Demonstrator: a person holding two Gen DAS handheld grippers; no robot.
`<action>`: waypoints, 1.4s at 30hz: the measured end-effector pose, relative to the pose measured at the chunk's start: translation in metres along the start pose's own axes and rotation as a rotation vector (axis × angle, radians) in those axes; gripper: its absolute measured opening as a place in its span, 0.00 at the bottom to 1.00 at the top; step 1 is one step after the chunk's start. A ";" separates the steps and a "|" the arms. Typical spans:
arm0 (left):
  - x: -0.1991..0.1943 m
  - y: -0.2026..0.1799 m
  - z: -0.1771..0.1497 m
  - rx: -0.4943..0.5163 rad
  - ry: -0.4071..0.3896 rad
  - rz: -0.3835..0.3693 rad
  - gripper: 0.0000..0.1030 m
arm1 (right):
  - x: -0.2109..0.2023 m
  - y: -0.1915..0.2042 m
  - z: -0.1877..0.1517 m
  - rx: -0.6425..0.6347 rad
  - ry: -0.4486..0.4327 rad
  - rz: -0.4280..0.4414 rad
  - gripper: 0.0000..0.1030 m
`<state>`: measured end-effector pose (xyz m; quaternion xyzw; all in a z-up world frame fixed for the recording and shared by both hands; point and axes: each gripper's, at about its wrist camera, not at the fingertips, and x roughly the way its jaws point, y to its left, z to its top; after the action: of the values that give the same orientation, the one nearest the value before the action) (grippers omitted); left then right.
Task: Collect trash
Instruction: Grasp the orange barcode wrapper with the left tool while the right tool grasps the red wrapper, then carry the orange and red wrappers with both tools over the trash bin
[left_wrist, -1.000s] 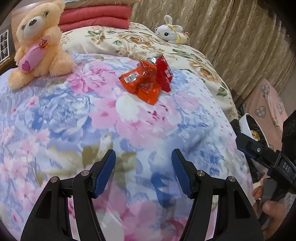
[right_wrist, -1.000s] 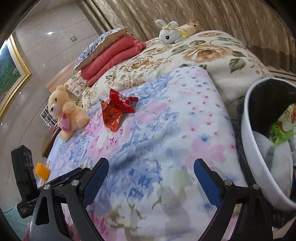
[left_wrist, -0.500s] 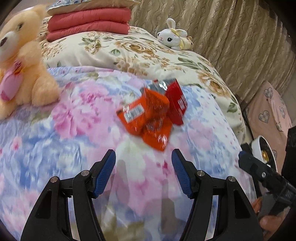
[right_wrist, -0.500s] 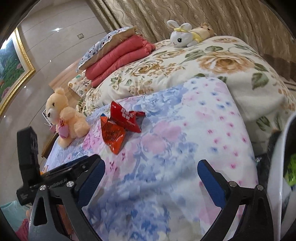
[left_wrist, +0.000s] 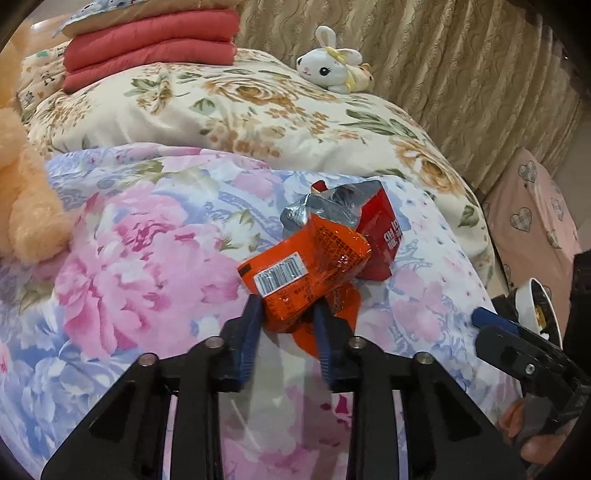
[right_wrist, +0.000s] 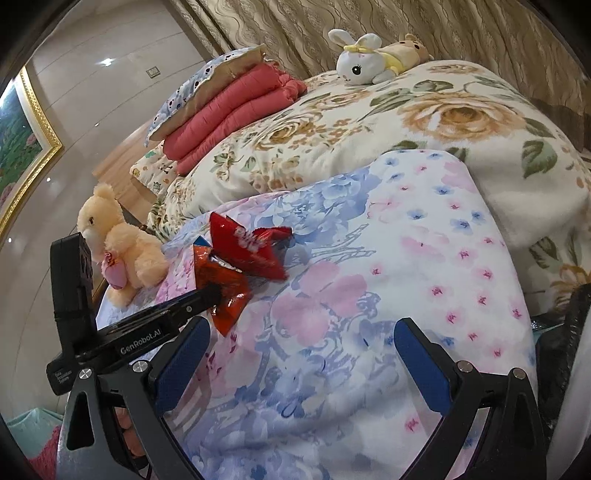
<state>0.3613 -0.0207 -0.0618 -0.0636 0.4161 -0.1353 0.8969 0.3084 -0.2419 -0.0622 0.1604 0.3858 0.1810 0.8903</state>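
I am working in a bedroom in a home. A bed (right_wrist: 424, 236) fills both views, spread with a pink-and-blue flowered quilt (left_wrist: 147, 266) and, toward its far edge, a cream blanket (left_wrist: 258, 110) with tan roses. Folded red quilts (left_wrist: 147, 40) and a pillow (right_wrist: 207, 85) are stacked at the far left corner. A plush bunny (left_wrist: 328, 70) lies at the far edge and a teddy bear (right_wrist: 118, 254) sits at the left edge. Beige curtains (left_wrist: 461, 74) hang behind, and a gilt-framed painting (right_wrist: 26, 147) is on the wall.
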 end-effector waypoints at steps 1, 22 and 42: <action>-0.001 -0.001 -0.001 0.005 -0.003 -0.005 0.21 | 0.002 0.001 0.001 -0.001 0.001 0.001 0.98; -0.052 0.035 -0.059 -0.164 -0.027 0.018 0.17 | 0.067 0.053 0.038 -0.126 -0.007 -0.038 0.94; -0.075 0.001 -0.082 -0.118 -0.030 -0.018 0.17 | -0.010 0.046 -0.018 -0.057 0.004 0.014 0.38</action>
<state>0.2527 0.0026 -0.0609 -0.1223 0.4094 -0.1176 0.8964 0.2795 -0.2034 -0.0478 0.1372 0.3810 0.1983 0.8926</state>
